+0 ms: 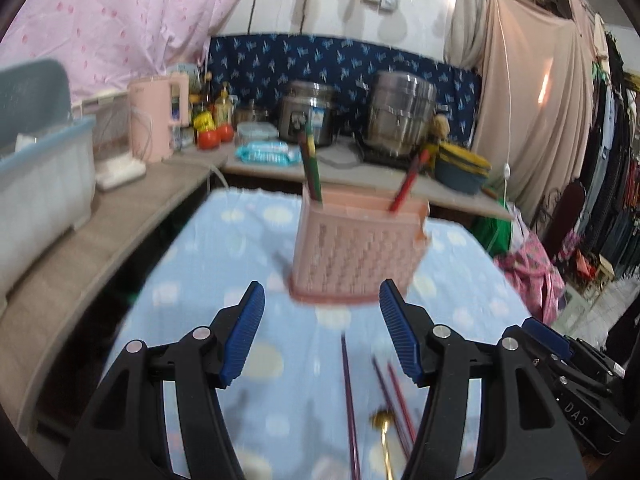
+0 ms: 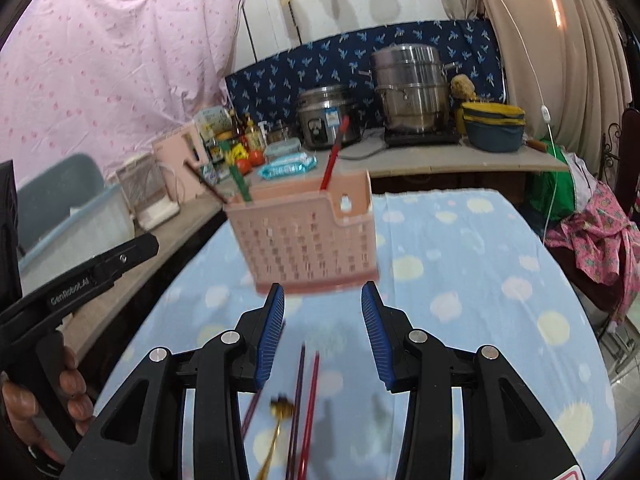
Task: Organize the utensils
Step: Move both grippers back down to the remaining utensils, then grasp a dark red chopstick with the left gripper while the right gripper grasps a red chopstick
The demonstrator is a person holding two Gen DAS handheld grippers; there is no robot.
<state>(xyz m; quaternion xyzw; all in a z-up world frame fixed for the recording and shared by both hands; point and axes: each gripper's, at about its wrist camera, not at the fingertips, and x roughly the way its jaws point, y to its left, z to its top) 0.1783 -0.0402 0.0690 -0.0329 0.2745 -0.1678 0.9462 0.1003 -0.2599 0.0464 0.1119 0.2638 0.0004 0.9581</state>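
A pink woven utensil basket [image 1: 356, 252] stands on the blue dotted tablecloth [image 1: 224, 248]; it also shows in the right wrist view [image 2: 308, 236]. Chopsticks stand in it: green [image 1: 311, 168] and red [image 1: 408, 184]. Loose dark and red chopsticks [image 1: 350, 396] and a gold fork [image 1: 383, 436] lie on the cloth near me; they also show as chopsticks [image 2: 306, 404] and fork [image 2: 280, 412] in the right wrist view. My left gripper [image 1: 322, 304] is open and empty above them. My right gripper [image 2: 323, 300] is open and empty just short of the basket.
A wooden counter [image 1: 100, 232] runs along the left with a clear plastic bin [image 1: 36, 192] and a pink kettle [image 1: 158, 116]. Behind the table stand steel pots [image 1: 400, 112], a rice cooker [image 1: 310, 114], bottles and bowls. Clothes hang at the right.
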